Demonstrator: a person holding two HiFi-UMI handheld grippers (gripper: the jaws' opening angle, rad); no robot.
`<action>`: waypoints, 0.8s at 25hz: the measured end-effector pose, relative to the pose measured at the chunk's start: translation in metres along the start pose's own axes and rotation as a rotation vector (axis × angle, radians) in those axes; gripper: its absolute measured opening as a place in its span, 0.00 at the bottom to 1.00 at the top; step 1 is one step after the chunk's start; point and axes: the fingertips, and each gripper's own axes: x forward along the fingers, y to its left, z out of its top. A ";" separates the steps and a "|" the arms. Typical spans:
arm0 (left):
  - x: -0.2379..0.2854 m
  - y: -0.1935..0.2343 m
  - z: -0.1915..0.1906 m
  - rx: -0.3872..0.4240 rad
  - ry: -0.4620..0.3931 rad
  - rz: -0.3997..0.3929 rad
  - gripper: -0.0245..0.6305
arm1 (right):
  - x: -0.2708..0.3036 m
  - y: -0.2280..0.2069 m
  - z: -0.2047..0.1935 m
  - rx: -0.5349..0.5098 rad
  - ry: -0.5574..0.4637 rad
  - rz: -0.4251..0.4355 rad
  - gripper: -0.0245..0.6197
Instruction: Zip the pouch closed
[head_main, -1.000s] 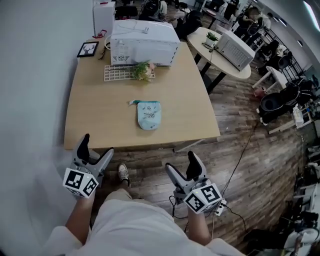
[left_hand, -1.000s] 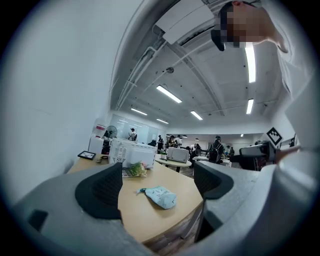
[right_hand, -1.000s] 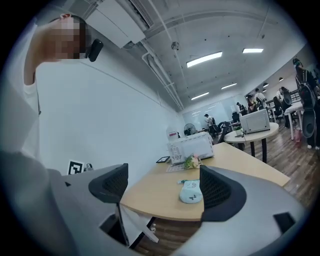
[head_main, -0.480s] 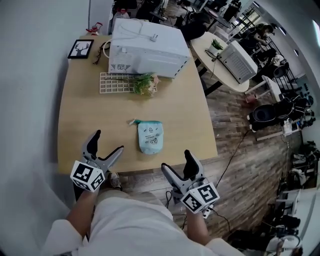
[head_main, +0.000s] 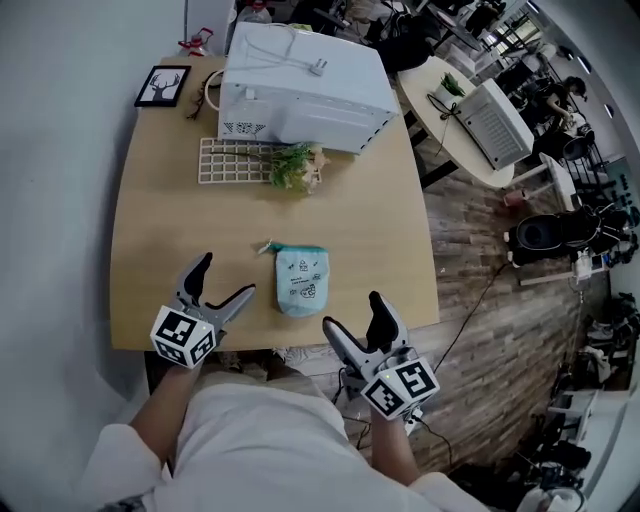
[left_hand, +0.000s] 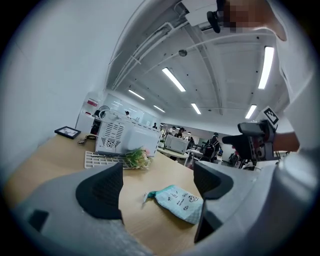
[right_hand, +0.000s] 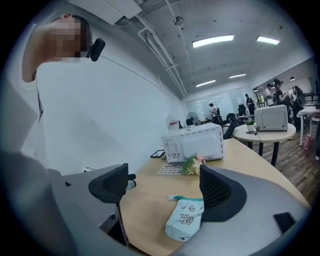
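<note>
Head view: the person has stepped in toward the worktop (head_main: 165, 215) over the last second. The left tool (head_main: 225, 277), which hung off the near edge a second ago, now reaches over the worktop near its near-left corner. The right tool (head_main: 352, 313) is still just off the near edge, over the floor. The pouch (head_main: 298, 280) has not moved on the worktop. It lies flat close to the near edge, about midway along it, between the two tools. Its teal zip end points toward the far edge, where the white microwave (head_main: 300, 85) stands. Neither tool touches it.

Left gripper view: the jaws stand wide apart with nothing held. The pouch lies on the wood ahead, in line with the gap, with its small pull tab at the left of the zip end.

Right gripper view: these jaws are also spread wide and empty. The pouch sits ahead, partly behind the right jaw, with its plain end nearest.

This looks like the approach only, and zipping has not begun. One tool will likely have to pin the pouch body while the other takes the pull tab. The views do not show how far the zip stands open.
</note>
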 end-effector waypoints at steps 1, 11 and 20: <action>0.006 0.002 -0.001 0.015 0.015 -0.003 0.71 | 0.005 -0.004 0.003 0.005 -0.007 0.015 0.71; 0.071 0.015 -0.045 0.117 0.217 0.003 0.67 | 0.026 -0.040 0.013 0.058 -0.008 0.091 0.66; 0.128 0.025 -0.108 0.264 0.461 -0.057 0.52 | 0.052 -0.053 -0.002 0.091 0.033 0.130 0.55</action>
